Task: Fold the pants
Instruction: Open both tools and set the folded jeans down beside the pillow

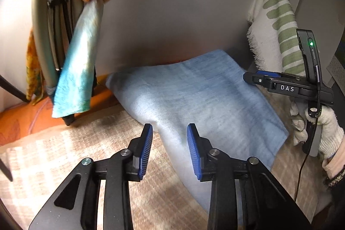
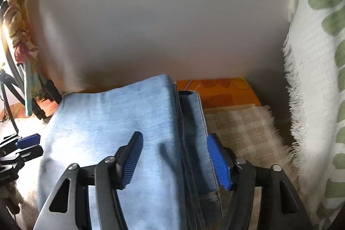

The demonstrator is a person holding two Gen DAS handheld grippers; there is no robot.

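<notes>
Lying folded on a beige plaid blanket [image 1: 71,156], the light-blue pants [image 1: 194,96] reached toward the blanket's far edge by the wall. The left gripper [image 1: 170,139] hovered open and empty at their near edge, while the right gripper [image 2: 174,156] stood spread astride their layered side.

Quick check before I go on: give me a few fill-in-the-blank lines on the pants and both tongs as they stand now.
1. The folded pants are light ____ in colour.
2. The right tongs straddle the stacked edge of the pants with their fingers ____.
3. The left tongs are open and hold ____.
4. The pants lie on a beige ____ cloth.

Missing words: blue; open; nothing; checked
</notes>
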